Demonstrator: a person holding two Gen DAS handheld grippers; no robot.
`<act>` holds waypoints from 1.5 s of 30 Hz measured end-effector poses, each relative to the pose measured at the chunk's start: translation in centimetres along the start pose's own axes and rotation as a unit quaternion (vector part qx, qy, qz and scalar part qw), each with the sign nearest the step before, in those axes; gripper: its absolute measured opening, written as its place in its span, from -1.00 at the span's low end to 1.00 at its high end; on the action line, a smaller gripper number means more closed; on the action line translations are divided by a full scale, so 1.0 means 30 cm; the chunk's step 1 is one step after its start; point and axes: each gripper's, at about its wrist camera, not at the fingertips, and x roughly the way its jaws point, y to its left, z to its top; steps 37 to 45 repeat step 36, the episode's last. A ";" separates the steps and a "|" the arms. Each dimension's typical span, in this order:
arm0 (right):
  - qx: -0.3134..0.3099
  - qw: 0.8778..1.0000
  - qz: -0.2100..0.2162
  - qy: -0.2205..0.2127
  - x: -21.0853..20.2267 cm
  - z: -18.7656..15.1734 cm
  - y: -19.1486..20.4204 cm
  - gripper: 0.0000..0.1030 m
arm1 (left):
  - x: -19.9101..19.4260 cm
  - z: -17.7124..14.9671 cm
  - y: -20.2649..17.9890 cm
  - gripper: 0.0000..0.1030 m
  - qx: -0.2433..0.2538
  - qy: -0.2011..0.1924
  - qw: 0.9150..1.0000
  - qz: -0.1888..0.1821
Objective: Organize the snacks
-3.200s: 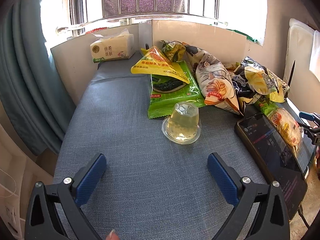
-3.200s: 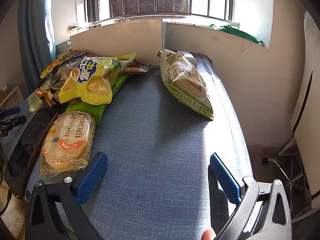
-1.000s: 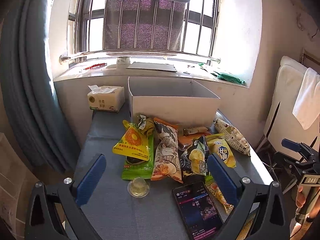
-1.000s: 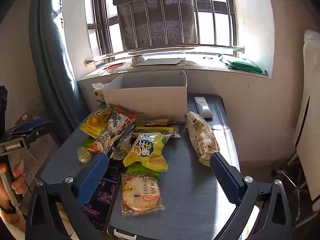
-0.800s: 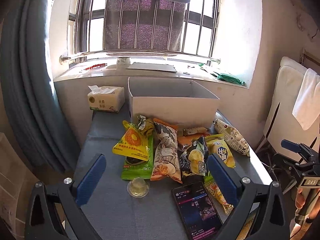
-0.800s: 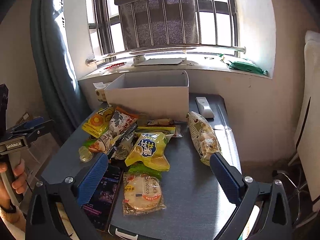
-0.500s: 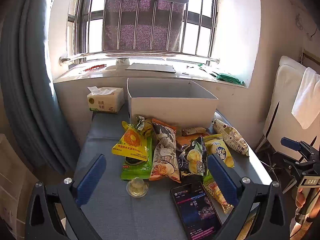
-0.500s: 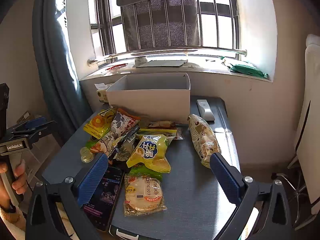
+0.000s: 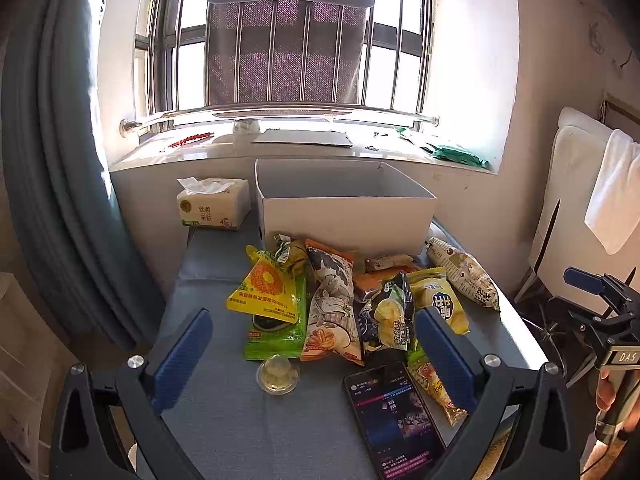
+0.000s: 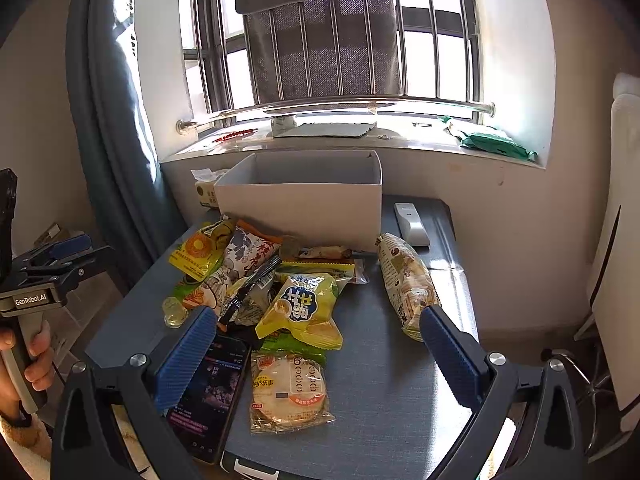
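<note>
Left wrist view: left gripper (image 9: 312, 354) & right gripper (image 10: 318, 354) both wide, empty, above tabletop (image 9: 224, 412). Snacks (image 9: 330, 304) piled before empty box (image 9: 344, 216). Risk: overlapping bags, phone (image 9: 394, 412) adjacent; grab could drag neighbours.

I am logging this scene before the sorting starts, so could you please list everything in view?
Cardboard box: one, white, open, table's far end.
Snack packets: about ten, yellow, green, orange, dark; piled before the box.
Long packet: one, beige, apart, right of the pile.
Round cracker pack: one, clear, near edge.
Jelly cup: one, clear yellowish, left of the phone.
Phone: one, black, screen lit, near edge.
Tissue pack: one, cream, left of the box.
Remote: one, white, right of the box.
Left gripper: blue pads, open.
Right gripper: blue pads, open.
</note>
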 end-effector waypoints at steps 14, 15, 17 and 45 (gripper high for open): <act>-0.001 1.000 -0.002 0.004 0.001 -0.006 0.002 1.00 | -0.001 0.001 -0.001 1.00 0.003 0.001 1.000 -0.003; -0.001 1.000 -0.002 0.005 0.002 -0.007 0.002 1.00 | -0.001 0.002 -0.001 1.00 0.003 0.001 1.000 -0.003; 0.000 1.000 -0.002 0.006 0.002 -0.009 0.001 1.00 | 0.001 0.001 -0.001 1.00 0.002 0.002 1.000 -0.004; 0.000 1.000 0.002 0.015 0.012 -0.026 0.003 1.00 | -0.006 -0.013 -0.006 1.00 0.011 -0.005 1.000 0.017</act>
